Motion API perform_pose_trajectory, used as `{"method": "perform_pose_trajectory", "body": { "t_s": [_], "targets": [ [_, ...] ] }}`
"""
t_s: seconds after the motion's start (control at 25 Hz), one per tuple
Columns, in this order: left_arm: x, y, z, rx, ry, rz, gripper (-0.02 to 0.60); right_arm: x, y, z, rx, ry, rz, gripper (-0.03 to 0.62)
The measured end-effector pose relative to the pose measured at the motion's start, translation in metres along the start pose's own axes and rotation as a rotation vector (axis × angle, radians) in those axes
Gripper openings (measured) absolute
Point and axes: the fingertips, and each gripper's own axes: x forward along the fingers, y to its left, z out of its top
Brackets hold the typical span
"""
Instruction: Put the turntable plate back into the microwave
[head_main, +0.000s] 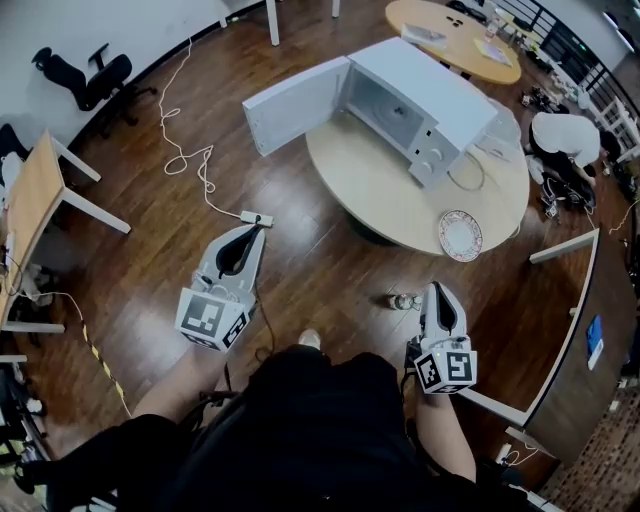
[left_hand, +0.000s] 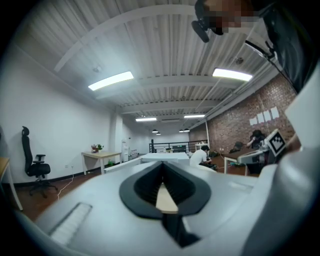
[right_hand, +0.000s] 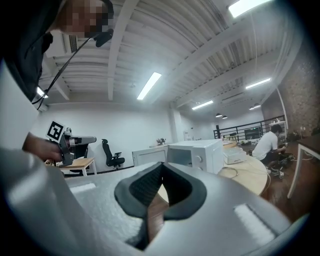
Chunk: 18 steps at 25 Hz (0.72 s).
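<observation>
A white microwave (head_main: 415, 100) stands on the round wooden table (head_main: 380, 190), its door (head_main: 295, 105) swung open to the left and its cavity bare. The patterned turntable plate (head_main: 460, 235) lies flat near the table's front right edge. Both grippers hover over the floor, short of the table. My left gripper (head_main: 256, 230) is shut and holds nothing; its jaws meet at the tips (left_hand: 162, 163). My right gripper (head_main: 437, 288) is also shut and holds nothing, below the plate in the head view. Past its closed tips (right_hand: 161, 164), the right gripper view shows the microwave (right_hand: 200, 152).
A power strip (head_main: 256, 218) with a white cable lies on the floor by the left gripper. A small bottle (head_main: 403, 301) lies near the right gripper. A desk (head_main: 590, 330) stands at the right, another desk (head_main: 30, 200) at the left, an office chair (head_main: 85, 75) beyond. A person (head_main: 565, 140) crouches behind the table.
</observation>
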Motion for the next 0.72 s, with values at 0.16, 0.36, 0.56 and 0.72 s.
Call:
{"method": "perform_pose_trajectory", "body": {
  "t_s": [0.16,0.36,0.56,0.72],
  "targets": [
    [0.008,0.015,-0.004,-0.02,0.006,-0.009,0.005,0.009,0.004,-0.01,0.015,0.034,-0.012,-0.001],
    [0.018,0.029,-0.001,-0.006,-0.005,-0.005,0.005,0.023,-0.001,-0.008,0.03,0.028,-0.027,0.0],
    [0.018,0.038,-0.002,-0.003,-0.005,0.013,0.005,0.045,0.002,-0.002,0.021,0.003,0.004,0.0],
    [0.023,0.053,-0.004,0.001,0.008,0.028,0.005,0.069,-0.001,-0.005,0.031,-0.011,0.007,-0.001]
  ]
}}
